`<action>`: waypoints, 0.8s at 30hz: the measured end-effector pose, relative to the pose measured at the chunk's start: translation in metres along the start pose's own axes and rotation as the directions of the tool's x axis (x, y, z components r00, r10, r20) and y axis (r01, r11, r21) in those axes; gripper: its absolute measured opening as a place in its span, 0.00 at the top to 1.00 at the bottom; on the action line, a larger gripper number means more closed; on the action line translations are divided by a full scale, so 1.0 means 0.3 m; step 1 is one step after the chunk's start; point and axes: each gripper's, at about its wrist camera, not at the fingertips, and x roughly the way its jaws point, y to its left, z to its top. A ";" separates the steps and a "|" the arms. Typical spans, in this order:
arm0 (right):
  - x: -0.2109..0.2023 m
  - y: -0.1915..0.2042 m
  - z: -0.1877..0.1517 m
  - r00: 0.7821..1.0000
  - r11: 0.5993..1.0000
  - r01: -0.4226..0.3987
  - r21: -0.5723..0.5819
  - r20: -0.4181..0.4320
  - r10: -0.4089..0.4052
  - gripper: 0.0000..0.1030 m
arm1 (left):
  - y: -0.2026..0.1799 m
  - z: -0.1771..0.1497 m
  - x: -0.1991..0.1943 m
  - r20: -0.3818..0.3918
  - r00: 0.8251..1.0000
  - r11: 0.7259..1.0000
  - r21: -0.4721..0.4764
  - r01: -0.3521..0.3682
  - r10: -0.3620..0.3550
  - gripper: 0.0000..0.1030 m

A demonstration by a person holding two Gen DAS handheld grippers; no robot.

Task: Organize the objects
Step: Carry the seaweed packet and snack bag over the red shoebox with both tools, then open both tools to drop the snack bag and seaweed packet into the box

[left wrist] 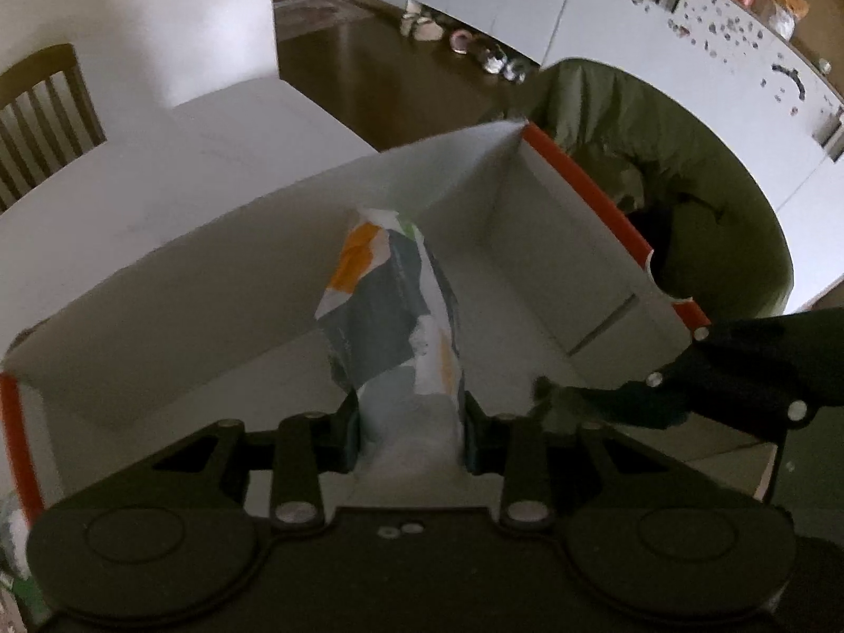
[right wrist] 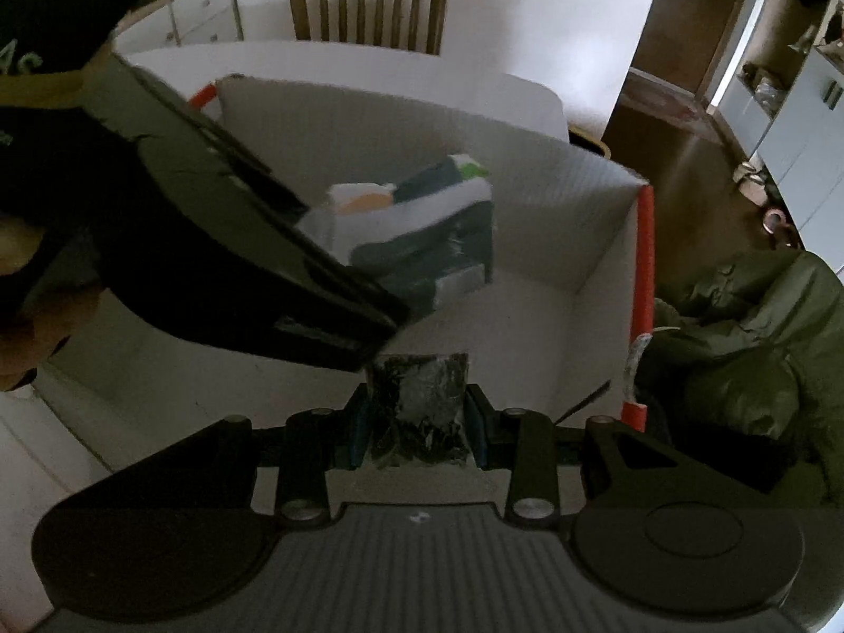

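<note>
A white cardboard box [left wrist: 184, 285] with red-taped edges stands open on the table. My left gripper [left wrist: 409, 432] is shut on a crumpled packet [left wrist: 390, 311] printed in dark teal, white and orange, and holds it inside the box. In the right wrist view the same packet [right wrist: 422, 232] hangs over the box [right wrist: 527, 184] floor, with the left gripper's black body crossing from the upper left. My right gripper [right wrist: 419, 422] is shut on a small clear bag of dark pieces [right wrist: 419, 406] above the box's near side. The right gripper [left wrist: 543, 390] also reaches in from the right in the left wrist view.
A dark green padded jacket [left wrist: 686, 169] lies just past the box's right wall. A wooden chair [right wrist: 369, 5] stands at the far side of the white table [right wrist: 343, 60]. White cabinets [left wrist: 659, 31] and a dark floor lie beyond. A hand shows at the left edge of the right wrist view.
</note>
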 end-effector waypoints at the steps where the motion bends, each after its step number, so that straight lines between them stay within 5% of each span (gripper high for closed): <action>1: 0.008 0.000 0.003 1.000 1.000 -0.001 -0.003 -0.010 0.001 0.65 | -0.003 0.001 0.010 -0.008 1.000 1.000 0.007 -0.001 0.001 0.67; 24: 0.045 0.001 0.027 0.994 0.999 -0.023 -0.031 -0.104 0.020 0.65 | 0.016 0.008 0.131 -0.149 0.988 0.999 -0.021 -0.028 0.025 0.55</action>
